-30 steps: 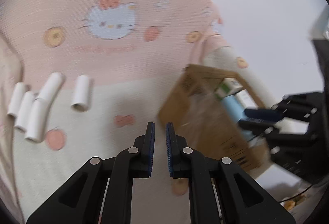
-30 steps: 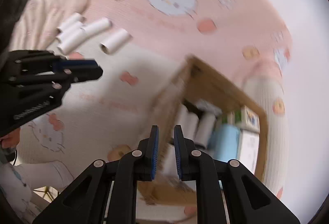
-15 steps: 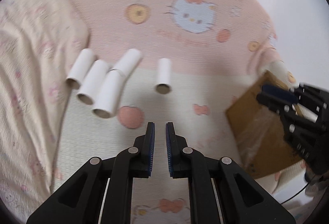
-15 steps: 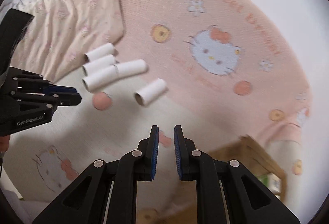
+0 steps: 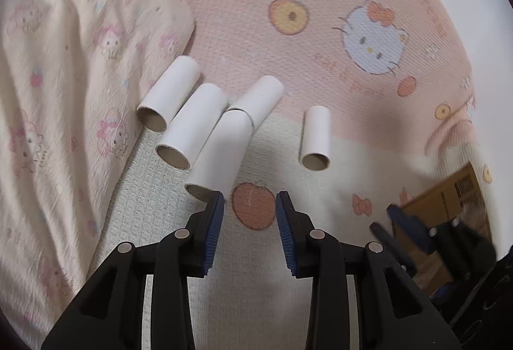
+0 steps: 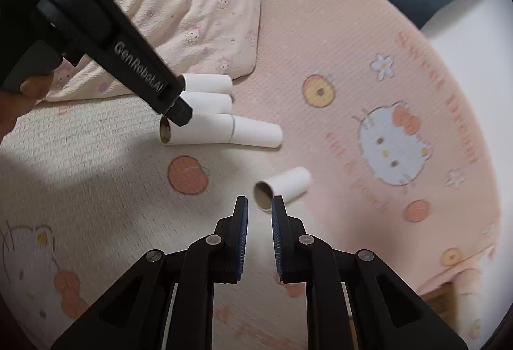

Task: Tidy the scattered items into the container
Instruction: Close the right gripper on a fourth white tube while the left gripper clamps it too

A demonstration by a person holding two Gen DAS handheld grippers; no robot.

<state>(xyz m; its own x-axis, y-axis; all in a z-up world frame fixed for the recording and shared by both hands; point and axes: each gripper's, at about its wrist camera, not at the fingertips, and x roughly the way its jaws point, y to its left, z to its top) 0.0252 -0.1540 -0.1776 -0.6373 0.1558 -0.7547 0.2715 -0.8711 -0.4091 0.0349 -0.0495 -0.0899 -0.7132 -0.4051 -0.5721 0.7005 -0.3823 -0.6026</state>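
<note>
On the blanket [image 5: 320, 13], by the pillow [image 5: 64, 61]:
Tubes: four clustered [image 5: 192, 128], one lone [image 6: 283, 186], well apart.
Left gripper [image 5: 248, 212]: jaws now parted, earlier together, near cluster.
Right gripper [image 6: 258, 215]: jaws slightly apart, at lone tube's mouth.
Box [image 5: 449, 199]: now at far right edge.

Home bedroom: cartoon-print blanket [image 5: 320, 38], pillow [image 5: 64, 61]

My left gripper [image 5: 247, 205] is spread open above a pink and cream cartoon-print blanket [image 5: 320, 38]. Four white cardboard tubes [image 5: 221, 151] lie clustered just ahead, a fifth tube [image 5: 315, 136] apart to their right. A cardboard box [image 5: 449, 199] sits far right.
</note>
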